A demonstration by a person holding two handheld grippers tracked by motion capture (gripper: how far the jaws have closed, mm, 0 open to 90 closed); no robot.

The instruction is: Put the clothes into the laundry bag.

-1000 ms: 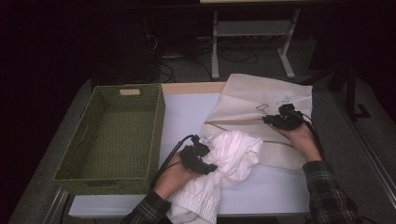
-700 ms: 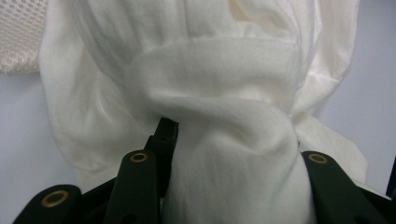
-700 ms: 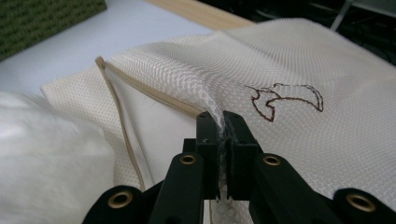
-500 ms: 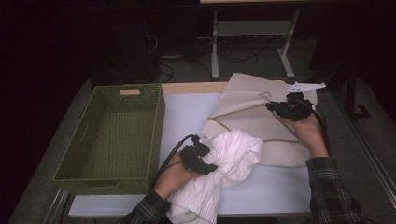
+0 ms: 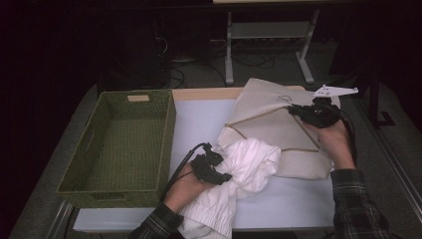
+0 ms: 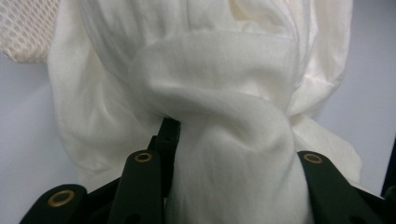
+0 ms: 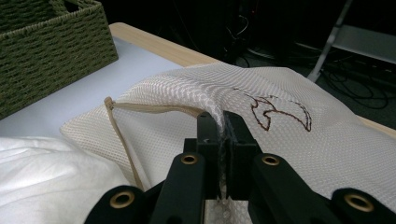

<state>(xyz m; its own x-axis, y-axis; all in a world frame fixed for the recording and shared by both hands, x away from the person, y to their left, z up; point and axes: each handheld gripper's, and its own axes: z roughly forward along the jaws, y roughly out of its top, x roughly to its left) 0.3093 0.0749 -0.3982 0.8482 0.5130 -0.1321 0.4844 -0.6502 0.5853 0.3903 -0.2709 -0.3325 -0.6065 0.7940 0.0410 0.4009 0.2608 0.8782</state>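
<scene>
The white-topped table (image 5: 199, 124) carries three items. At its left end stands the rectangular green woven basket (image 5: 117, 144), with nothing in it. At the right end lies the flat cream mesh laundry bag (image 5: 278, 124), with a drawstring at its mouth and a dark embroidered outline on top. Bunched at that mouth, at the near edge of the table, is the white ribbed cotton garment (image 5: 244, 174).

My right claw (image 7: 223, 140) is clamped tight on a fold of the bag's upper mesh layer and holds it raised off the lower layer. My left claw (image 6: 229, 140) grips a thick roll of the garment; its jaws have just been closing further, with the cloth between them.

Governing relation: the bag's opening faces my left claw, with the bag's long axis running away to the far right. I judge the left hand nearer the opening and the garment fit to be pushed in along that axis, under the lifted layer.
</scene>
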